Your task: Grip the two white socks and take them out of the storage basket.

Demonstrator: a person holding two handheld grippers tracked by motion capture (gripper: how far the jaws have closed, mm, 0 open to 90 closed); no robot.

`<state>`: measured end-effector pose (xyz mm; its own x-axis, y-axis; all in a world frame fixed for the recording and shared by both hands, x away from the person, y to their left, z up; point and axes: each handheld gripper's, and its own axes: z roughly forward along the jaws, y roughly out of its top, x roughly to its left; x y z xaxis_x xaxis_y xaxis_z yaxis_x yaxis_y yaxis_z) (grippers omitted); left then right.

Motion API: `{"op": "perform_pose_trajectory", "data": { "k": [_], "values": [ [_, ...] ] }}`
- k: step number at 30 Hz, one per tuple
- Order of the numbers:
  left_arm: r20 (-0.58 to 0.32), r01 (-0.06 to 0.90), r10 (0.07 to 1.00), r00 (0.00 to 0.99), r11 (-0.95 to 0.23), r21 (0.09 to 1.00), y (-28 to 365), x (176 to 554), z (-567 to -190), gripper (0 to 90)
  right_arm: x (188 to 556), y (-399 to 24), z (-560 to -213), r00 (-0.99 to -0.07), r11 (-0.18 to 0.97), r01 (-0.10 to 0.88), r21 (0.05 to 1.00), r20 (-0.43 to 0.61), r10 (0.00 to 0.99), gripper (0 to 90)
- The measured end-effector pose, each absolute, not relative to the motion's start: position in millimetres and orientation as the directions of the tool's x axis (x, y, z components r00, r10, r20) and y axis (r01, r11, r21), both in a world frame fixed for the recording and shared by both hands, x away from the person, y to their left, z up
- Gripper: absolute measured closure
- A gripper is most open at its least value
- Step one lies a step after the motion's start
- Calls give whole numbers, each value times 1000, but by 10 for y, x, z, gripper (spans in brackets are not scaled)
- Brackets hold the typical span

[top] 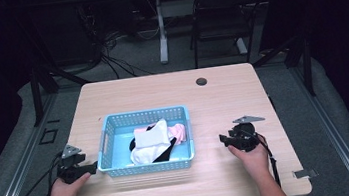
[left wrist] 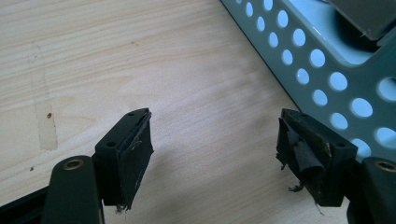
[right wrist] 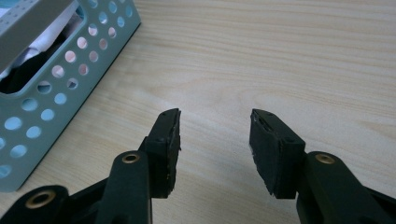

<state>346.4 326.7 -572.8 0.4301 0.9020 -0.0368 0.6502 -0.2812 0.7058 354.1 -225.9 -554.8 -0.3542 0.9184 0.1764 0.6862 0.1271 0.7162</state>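
Basket [top: 111,136], pale blue, perforated, mid-table [top: 223,97]; holds white sock [top: 151,135], pink cloth [top: 180,131] and black cloth [top: 165,152]. Left gripper [top: 86,168]: just beside basket's left wall, jaws wide, nothing between. Right gripper [top: 228,140]: right of basket, apart from it, jaws wide, nothing between.

One desk [top: 223,102] carries one pale blue perforated basket [top: 121,171] holding a heap of clothes, in which one white piece [top: 151,136], one pink piece [top: 180,131] and one black piece [top: 163,155] can be told apart, while two grippers, left [top: 86,168] and right [top: 224,139], flank it, and one black chair [top: 222,14] stands beyond.
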Motion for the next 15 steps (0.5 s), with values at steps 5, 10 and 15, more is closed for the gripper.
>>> {"op": "perform_pose_trajectory", "data": {
  "k": [5,10,15],
  "values": [
    [-35,651,901,431,-285,703,3271,3465,-5732,264,3533,-2235,-5534,-357,121,682,721,185,916,529],
    [-43,657,907,419,-271,703,3288,3473,-5738,264,3541,-2224,-5529,-361,128,680,722,178,915,529],
    [-40,658,907,420,-274,701,3286,3475,-5747,264,3542,-2230,-5519,-360,122,684,719,187,914,529]
  ]
}}
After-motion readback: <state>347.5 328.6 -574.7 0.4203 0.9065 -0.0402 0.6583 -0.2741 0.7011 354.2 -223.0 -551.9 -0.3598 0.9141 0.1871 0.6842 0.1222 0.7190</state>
